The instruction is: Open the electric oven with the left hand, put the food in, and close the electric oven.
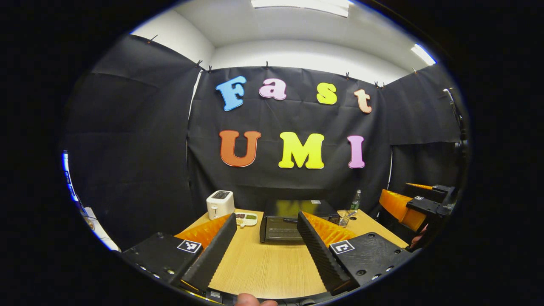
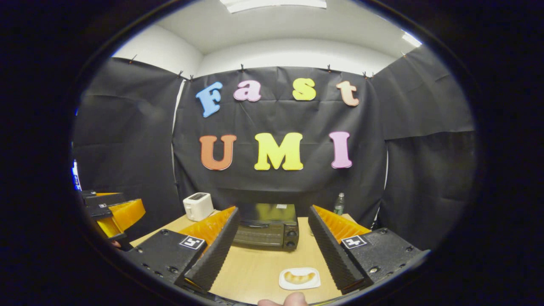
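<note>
Oven: the electric oven (image 1: 282,221) sits at the back middle of the wooden table (image 1: 263,267), door shut, handle facing forward; that puts the handle in reach of a straight approach.
Food: a pale curved piece, likely a pastry, lies on a small white plate (image 2: 299,278) near the table's front edge, well apart from the oven, probably so the right side can pick it up without crossing over.
Left gripper: the left gripper (image 1: 265,244) hovers above the table with jaws wide apart and nothing between them, aimed at the oven front, which suits its job of pulling the door.
Right gripper: the right gripper (image 2: 272,242) is likewise spread and empty, with the plate just ahead between its fingers.
Surroundings: a white toaster (image 1: 220,203), a divided snack tray (image 1: 247,219), a wire basket (image 1: 346,217) and a bottle (image 1: 355,200) flank the oven, clear of the door's swing as far as I can judge.
Stage: nothing started; the door comes first.
</note>
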`<state>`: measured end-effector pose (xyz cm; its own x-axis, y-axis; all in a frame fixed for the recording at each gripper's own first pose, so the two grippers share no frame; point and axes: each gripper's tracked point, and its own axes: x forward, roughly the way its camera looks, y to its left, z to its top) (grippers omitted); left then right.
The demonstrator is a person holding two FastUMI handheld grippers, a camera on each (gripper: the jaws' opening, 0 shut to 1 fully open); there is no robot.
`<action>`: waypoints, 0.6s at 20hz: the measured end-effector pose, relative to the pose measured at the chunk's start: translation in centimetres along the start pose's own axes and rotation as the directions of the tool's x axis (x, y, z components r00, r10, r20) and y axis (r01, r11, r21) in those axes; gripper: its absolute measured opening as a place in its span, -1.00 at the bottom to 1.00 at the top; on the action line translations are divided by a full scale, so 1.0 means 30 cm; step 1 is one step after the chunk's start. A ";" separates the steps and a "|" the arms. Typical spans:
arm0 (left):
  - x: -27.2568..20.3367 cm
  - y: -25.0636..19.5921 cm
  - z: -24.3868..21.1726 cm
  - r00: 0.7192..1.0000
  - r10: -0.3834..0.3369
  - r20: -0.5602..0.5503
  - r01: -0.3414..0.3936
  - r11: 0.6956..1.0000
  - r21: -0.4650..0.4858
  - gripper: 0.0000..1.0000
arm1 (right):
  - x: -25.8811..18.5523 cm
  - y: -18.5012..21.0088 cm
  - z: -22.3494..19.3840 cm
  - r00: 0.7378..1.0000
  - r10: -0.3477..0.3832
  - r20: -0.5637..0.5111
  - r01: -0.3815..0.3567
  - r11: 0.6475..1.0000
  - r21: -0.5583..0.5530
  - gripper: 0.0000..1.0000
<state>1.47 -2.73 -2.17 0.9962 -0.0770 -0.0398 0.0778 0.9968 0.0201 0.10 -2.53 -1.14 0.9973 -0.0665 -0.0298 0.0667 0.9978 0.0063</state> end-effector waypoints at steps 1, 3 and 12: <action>0.002 -0.004 0.005 1.000 -0.003 -0.001 0.003 1.000 0.001 0.88 | 0.001 -0.006 -0.002 1.000 -0.006 -0.002 0.006 1.000 0.003 1.00; 0.021 -0.005 -0.001 1.000 -0.011 0.000 0.011 1.000 0.004 0.88 | 0.009 -0.010 -0.009 1.000 -0.014 -0.009 0.015 1.000 0.008 1.00; 0.051 -0.030 -0.023 0.999 -0.047 0.011 0.047 0.999 0.010 0.88 | 0.032 -0.014 -0.033 0.999 -0.032 -0.036 0.033 0.999 0.013 1.00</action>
<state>2.89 -3.74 -2.94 0.9918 -0.1245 -0.0298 0.1253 0.9917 0.0284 1.00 -3.02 -2.18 0.9930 -0.0981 -0.0662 0.0995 0.9949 0.0183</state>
